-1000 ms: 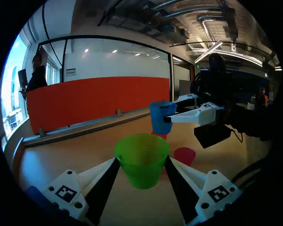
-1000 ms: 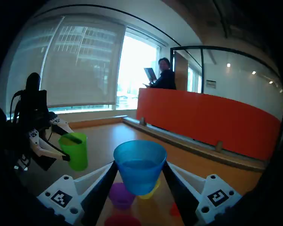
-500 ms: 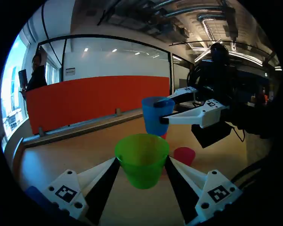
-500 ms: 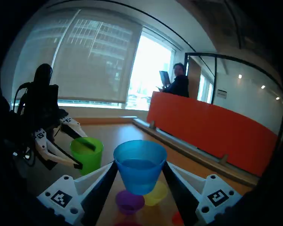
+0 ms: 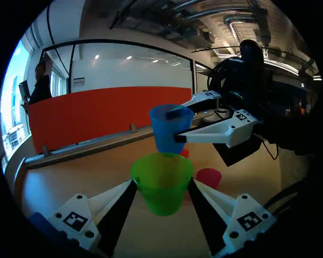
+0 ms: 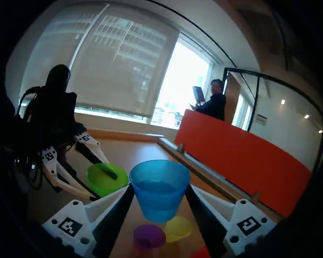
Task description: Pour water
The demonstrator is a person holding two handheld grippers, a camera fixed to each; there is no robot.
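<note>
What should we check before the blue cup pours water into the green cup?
1. Water in the blue cup: ok, it shows inside.
2. Right gripper shut on the blue cup: ok.
3. Left gripper shut on the green cup: ok.
4. Blue cup upright, nothing spilling: ok.
5. Blue cup over the green cup's mouth: not ok, in the right gripper view the green cup sits off to one side.
6. Green cup has room: cannot tell.

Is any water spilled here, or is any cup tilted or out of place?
Nothing stands out. The blue cup holds its water, the green cup sits upright between the jaws, and no water shows on the table.
</note>
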